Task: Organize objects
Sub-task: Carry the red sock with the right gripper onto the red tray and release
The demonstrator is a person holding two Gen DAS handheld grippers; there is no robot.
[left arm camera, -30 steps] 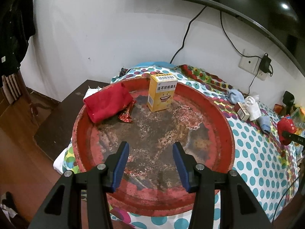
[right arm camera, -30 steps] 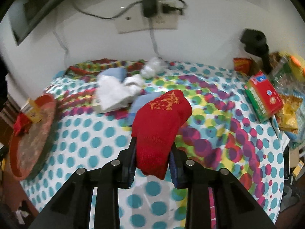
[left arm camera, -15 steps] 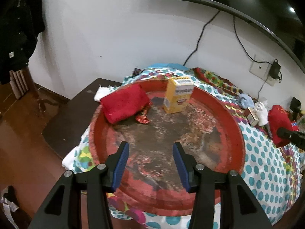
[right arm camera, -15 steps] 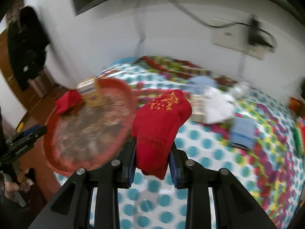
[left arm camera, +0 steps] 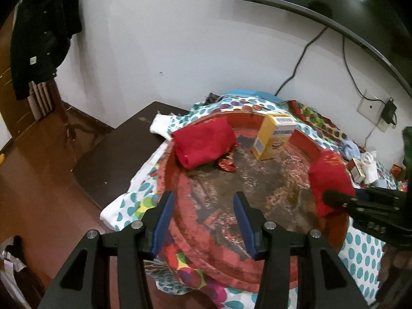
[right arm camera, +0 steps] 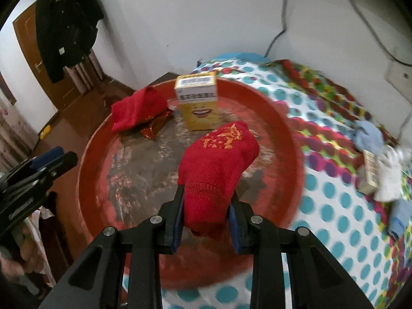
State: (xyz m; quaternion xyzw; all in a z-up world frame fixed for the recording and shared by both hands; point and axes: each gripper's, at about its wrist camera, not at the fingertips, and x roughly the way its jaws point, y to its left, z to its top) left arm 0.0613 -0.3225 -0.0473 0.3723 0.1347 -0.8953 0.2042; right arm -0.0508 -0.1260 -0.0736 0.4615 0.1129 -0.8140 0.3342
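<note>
1. Red, worn and round: one tray [left arm camera: 306, 139] on the polka-dot cloth [left arm camera: 360, 255], seen in the left wrist view.
2. Inside that tray, at the far side: one folded red cloth [left arm camera: 203, 144], one yellow box [left arm camera: 273, 139] standing upright, one crumpled foil wrapper [left arm camera: 228, 162] lying between them, touching the cloth's edge.
3. Two blue-padded fingers of the left gripper [left arm camera: 203, 221] standing apart over the near rim, with nothing between them.
4. At the right edge, one red sock [left arm camera: 329, 180] pinched in the right gripper [left arm camera: 334, 198], hanging above the tray's right side.
5. Beyond the tray, on the dotted cloth: one small box [left arm camera: 358, 171], one white piece of fabric [left arm camera: 369, 163], one pale blue piece [left arm camera: 350, 148]. One dark garment [left arm camera: 43, 31] hanging at the upper left.
6. Red again in the right wrist view: the same sock [right arm camera: 216, 175], gold embroidery on top, clamped between the two pads of the right gripper [right arm camera: 207, 221], held above the middle of the tray [right arm camera: 293, 154].
7. Behind it, in the tray: the one yellow box [right arm camera: 198, 103], the one folded red cloth [right arm camera: 137, 109], the one foil wrapper [right arm camera: 154, 125].
8. At the left edge, the left gripper [right arm camera: 49, 162], seen side-on; gap not readable from here.
9. On the cloth [right arm camera: 329, 206] to the right, rather blurred: one small box [right arm camera: 370, 172], one white fabric piece [right arm camera: 391, 180], two bluish pieces, one far [right arm camera: 370, 139], one near [right arm camera: 400, 217].
</note>
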